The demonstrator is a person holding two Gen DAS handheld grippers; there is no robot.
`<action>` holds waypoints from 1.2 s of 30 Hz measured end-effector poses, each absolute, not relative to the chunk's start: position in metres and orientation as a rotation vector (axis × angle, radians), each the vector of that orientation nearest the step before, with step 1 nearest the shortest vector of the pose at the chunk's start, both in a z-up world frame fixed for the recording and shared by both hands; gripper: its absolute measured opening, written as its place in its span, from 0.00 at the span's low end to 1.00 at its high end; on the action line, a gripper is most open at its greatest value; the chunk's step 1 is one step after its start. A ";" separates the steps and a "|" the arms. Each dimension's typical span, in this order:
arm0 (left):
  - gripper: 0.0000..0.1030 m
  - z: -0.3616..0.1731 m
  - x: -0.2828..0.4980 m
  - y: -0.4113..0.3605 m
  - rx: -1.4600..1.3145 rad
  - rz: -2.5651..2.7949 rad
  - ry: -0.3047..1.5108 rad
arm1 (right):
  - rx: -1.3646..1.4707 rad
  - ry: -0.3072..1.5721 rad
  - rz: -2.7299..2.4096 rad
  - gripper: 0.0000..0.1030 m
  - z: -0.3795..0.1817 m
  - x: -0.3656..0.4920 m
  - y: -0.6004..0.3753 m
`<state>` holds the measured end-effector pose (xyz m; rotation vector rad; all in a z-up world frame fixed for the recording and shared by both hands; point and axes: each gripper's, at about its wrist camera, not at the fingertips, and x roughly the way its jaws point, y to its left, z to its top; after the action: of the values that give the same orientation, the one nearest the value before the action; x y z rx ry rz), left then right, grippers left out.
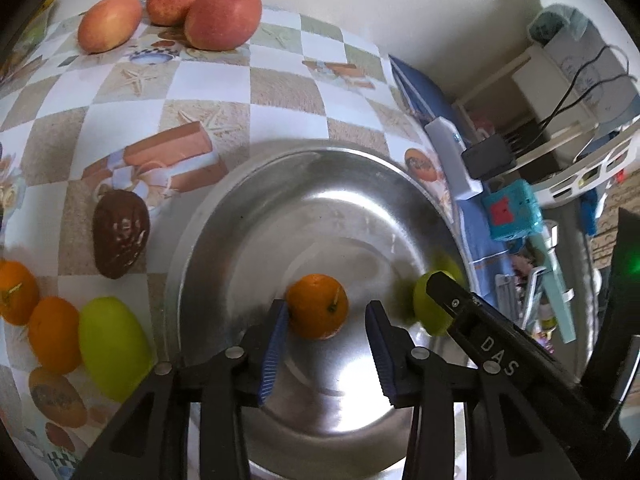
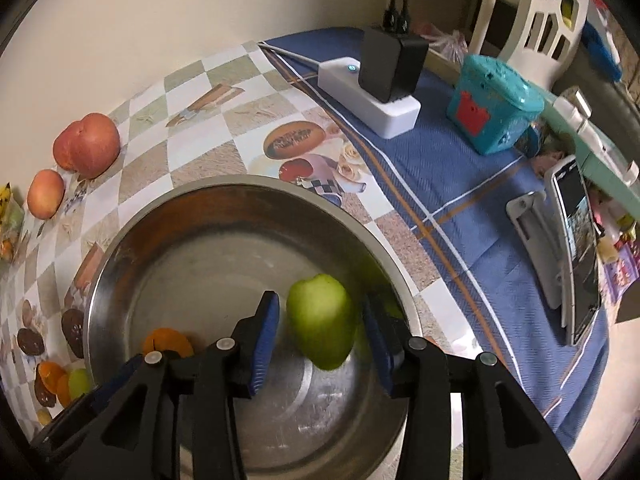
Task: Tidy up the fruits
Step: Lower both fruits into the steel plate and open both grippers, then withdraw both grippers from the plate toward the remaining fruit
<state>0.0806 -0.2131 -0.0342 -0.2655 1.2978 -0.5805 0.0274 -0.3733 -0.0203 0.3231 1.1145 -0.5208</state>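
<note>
Left wrist view looked down into a wide, shiny steel bowl resting on the checkered, picture-printed worktop. The left tool hung over the bowl with its blue-padded jaws spread; a small orange mandarin with a stem lay on the bowl floor between them, apparently touching the left pad, with a clear gap to the other, so the tool was released rather than gripping. At the lower right of that frame the right tool reached in beside a green fruit.

Right wrist view showed the right tool above the same steel bowl, its jaws spread wider than the smooth green, mango-like fruit between them. Gaps showed on both sides, so it read as released; whether the fruit was resting on the metal or just above it could not be told.

As a judgement, the sorting was early: two fruits were in the bowl. Left outside were three red apples at the upper left of the left view, two more orange mandarins and a second green fruit at the lower left, touching in a row. A dark brown wrinkled object just beside the bowl's rim could be a fruit too, though its kind was unclear.
</note>
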 end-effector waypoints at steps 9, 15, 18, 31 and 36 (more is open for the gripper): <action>0.45 -0.004 0.067 -0.192 -0.316 -0.603 1.251 | 0.288 1.034 -0.513 0.44 0.008 0.021 -0.361; 0.48 0.012 0.054 -0.165 -0.285 -0.515 1.224 | 0.284 1.009 -0.464 0.44 0.015 0.017 -0.343; 0.51 0.016 0.048 -0.146 -0.192 -0.362 1.206 | 0.283 1.023 -0.430 0.44 0.012 0.017 -0.332; 1.00 0.012 0.059 -0.035 -0.092 0.066 1.106 | 0.252 1.092 -0.272 0.68 -0.009 0.022 -0.264; 1.00 0.014 0.064 -0.006 -0.061 0.146 1.051 | 0.221 1.105 -0.235 0.81 -0.013 0.025 -0.239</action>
<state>0.0644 -0.0063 0.0144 -0.0610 1.0508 0.1461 0.0252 -0.2394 -0.0127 0.2206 1.1047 -0.2351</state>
